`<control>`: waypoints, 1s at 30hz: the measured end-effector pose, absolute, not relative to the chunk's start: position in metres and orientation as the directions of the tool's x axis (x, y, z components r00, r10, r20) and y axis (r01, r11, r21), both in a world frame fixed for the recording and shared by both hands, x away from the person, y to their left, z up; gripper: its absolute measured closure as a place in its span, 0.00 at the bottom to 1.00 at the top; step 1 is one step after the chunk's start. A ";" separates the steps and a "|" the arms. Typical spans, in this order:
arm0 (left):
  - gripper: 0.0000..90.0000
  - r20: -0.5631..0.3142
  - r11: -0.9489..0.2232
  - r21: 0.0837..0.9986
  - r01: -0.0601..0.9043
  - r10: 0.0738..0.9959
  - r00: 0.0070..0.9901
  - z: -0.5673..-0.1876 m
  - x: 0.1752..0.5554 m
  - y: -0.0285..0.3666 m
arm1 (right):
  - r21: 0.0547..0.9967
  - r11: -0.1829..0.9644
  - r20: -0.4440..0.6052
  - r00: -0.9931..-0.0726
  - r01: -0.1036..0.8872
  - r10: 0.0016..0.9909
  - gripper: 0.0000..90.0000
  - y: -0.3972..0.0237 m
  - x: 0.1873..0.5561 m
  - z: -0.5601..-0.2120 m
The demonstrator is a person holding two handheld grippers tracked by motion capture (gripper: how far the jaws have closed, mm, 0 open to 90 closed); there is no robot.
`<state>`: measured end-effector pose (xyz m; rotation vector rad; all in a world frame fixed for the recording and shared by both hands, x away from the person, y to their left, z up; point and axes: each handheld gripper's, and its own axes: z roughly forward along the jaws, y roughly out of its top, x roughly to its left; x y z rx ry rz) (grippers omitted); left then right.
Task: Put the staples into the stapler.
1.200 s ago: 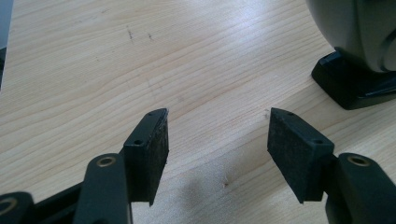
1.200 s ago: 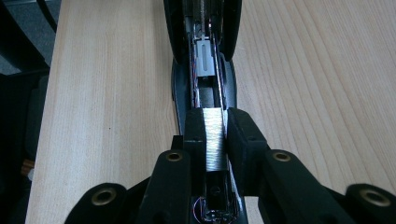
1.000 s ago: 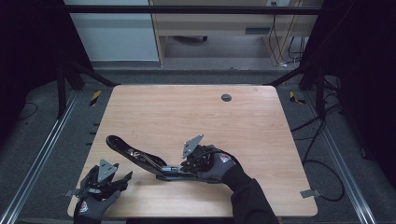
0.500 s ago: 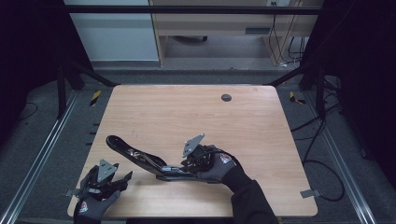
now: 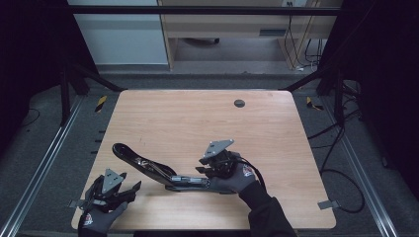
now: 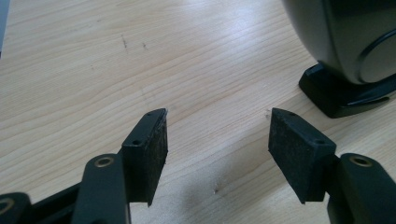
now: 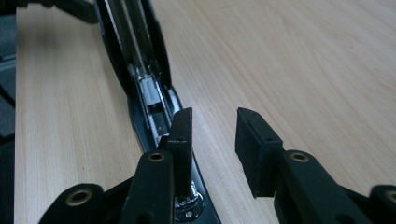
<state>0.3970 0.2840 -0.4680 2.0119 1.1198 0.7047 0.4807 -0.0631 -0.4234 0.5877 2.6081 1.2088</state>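
Black stapler [image 5: 148, 168], swung open flat, lies mid-tabletop [image 5: 197, 118]. Right gripper [image 7: 212, 128] hovers part-open over its base, empty; left gripper [image 6: 217, 140] waits wide open, empty. Next likely: grasping the stapler.

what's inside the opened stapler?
The opened stapler shows a metal channel with a silver pusher block in it. The right claw covers the near end; whether staples are loaded cannot be told.
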 end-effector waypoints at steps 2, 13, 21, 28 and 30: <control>0.41 0.112 -0.366 0.800 0.475 0.870 0.481 -0.467 0.396 0.283 | 0.775 0.560 -0.006 -0.882 0.293 0.471 0.73 -0.068 0.480 -0.421; 0.37 0.088 -0.347 0.824 0.447 0.859 0.504 -0.459 0.393 0.280 | 0.805 0.474 0.016 -0.812 0.357 0.583 0.61 -0.094 0.474 -0.418; 0.34 0.066 -0.320 0.843 0.431 0.858 0.509 -0.454 0.392 0.278 | 0.803 0.435 0.030 -0.756 0.408 0.654 0.61 -0.102 0.472 -0.424; 0.32 0.039 -0.291 0.863 0.414 0.854 0.518 -0.447 0.390 0.277 | 0.804 0.417 0.019 -0.719 0.424 0.695 0.60 -0.120 0.464 -0.431; 0.32 0.030 -0.282 0.867 0.411 0.853 0.521 -0.445 0.390 0.277 | 0.800 0.416 0.020 -0.712 0.433 0.702 0.60 -0.124 0.461 -0.433</control>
